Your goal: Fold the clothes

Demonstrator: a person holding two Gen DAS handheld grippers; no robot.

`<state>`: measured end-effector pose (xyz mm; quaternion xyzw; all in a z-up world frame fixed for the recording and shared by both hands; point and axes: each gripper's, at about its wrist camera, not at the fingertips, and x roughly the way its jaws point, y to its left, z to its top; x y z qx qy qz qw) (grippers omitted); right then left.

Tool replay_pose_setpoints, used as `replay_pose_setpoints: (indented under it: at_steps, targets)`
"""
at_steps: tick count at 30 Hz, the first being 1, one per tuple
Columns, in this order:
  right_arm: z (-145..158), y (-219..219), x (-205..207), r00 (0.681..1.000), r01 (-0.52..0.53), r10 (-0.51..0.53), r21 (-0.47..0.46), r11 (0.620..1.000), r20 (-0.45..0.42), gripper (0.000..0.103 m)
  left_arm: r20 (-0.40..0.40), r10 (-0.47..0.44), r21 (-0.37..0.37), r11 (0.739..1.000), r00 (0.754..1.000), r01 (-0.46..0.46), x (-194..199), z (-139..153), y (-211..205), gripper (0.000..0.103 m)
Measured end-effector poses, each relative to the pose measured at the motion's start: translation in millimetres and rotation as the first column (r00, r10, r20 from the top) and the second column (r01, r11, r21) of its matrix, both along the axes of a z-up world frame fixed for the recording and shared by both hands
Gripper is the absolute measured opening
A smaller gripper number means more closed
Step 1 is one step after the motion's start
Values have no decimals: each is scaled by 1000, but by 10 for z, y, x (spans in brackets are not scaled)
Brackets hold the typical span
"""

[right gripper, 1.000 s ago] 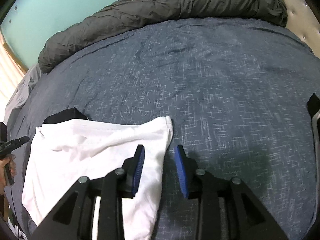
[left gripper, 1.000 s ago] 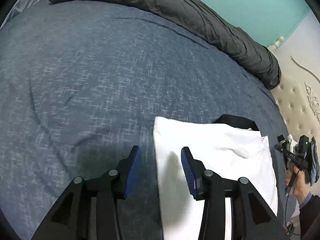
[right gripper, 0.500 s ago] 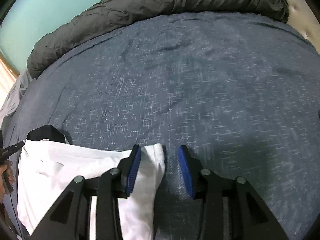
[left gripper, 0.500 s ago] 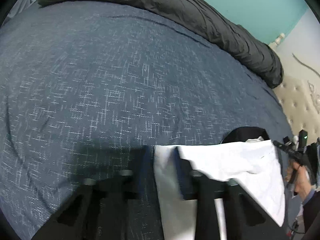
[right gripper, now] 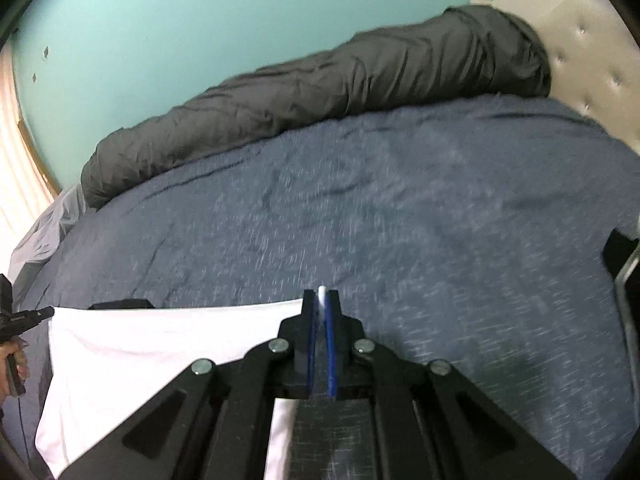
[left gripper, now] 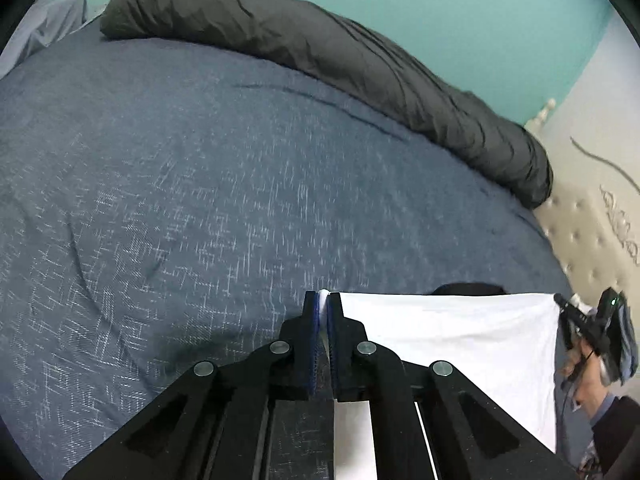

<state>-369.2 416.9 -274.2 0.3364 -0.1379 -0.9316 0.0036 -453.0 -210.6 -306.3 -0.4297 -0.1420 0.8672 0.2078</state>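
Observation:
A white garment hangs stretched between both grippers over the blue bed cover. My left gripper is shut on its left top corner, a sliver of white cloth showing between the blue pads. In the right wrist view my right gripper is shut on the other top corner of the white garment. A dark piece of clothing peeks out behind the top edge, and the dark piece also shows in the right wrist view. The other gripper appears at the far right, held by a hand.
A rolled dark grey duvet lies along the far side of the bed against a teal wall. A cream tufted headboard stands at the right. A dark object with a metal edge sits at the right rim of the right wrist view.
Both grippers went from open beside the garment's corners to shut on them. The garment has risen off the bed and now hangs taut between them.

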Motion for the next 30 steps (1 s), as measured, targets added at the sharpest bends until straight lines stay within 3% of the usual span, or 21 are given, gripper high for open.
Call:
replay_pose_setpoints:
  at_steps: [3, 13, 16, 18, 20, 22, 23, 24, 28, 30]
  targets:
    - [76, 2, 38, 999, 22, -21, 17, 1000, -48, 4, 6, 2, 12, 1000, 1000, -2, -36, 10, 13, 4]
    - [-418, -84, -318, 989, 13, -21, 57, 998, 149, 4, 108, 22, -36, 999, 994, -19, -261, -442, 186, 5]
    - [-547, -96, -367, 980, 12, -24, 63, 998, 196, 4, 116, 20, -38, 999, 993, -15, -202, -426, 178, 7]
    - [-633, -77, -415, 970, -1, -1, 8, 1000, 244, 5, 120, 19, -36, 999, 993, -14, -139, -388, 143, 11]
    - [-637, -46, -407, 964, 19, -15, -10, 1000, 266, 7, 124, 17, -35, 999, 992, -13, -75, -350, 107, 23]
    - [-570, -19, -340, 968, 39, -34, -15, 999, 249, 16, 127, 16, -33, 999, 992, -12, -11, -312, 72, 34]
    - [-538, 9, -300, 966, 49, -40, -27, 998, 254, 30, 129, 16, -32, 999, 991, -11, 21, -292, 54, 37]
    - [-509, 41, -242, 965, 58, -43, -51, 997, 258, 33, 131, 15, -31, 999, 991, -11, 52, -273, 36, 37]
    - [-365, 101, 109, 968, 51, -16, -137, 989, 250, 33, 143, 3, -20, 1000, 990, 0, 328, -173, -86, 50]
    - [-290, 92, 330, 969, 34, 10, -171, 985, 247, 34, 157, -7, -11, 1000, 988, 9, 546, -131, -152, 50]
